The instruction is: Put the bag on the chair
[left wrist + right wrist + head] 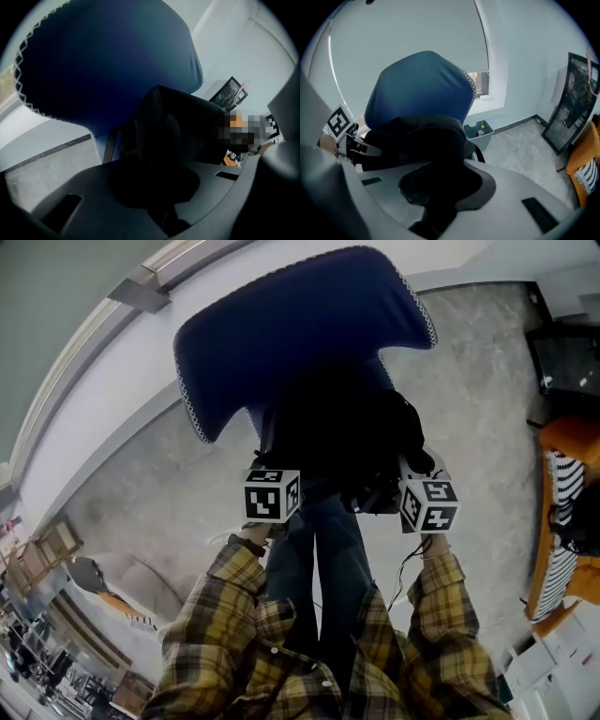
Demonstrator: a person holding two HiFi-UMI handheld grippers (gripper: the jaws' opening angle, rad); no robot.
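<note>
One floppy black bag (349, 442), clamped by left tool (157, 190), right tool (437, 192), before blue chair (300, 324)

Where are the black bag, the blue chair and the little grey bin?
black bag (380, 442), head view, on its dark upper side.
blue chair (300, 329), head view, on the middle of the backrest.
grey bin (481, 134), right gripper view, on its front wall.

There's the navy blue chair (300, 334), white zigzag stitching (190, 404) on its edge; black bag (375, 437); yellow-and-dark plaid sleeves (230, 601); dark blue jeans (328, 559); grey mottled floor (478, 399); orange seat (572, 442)
</note>
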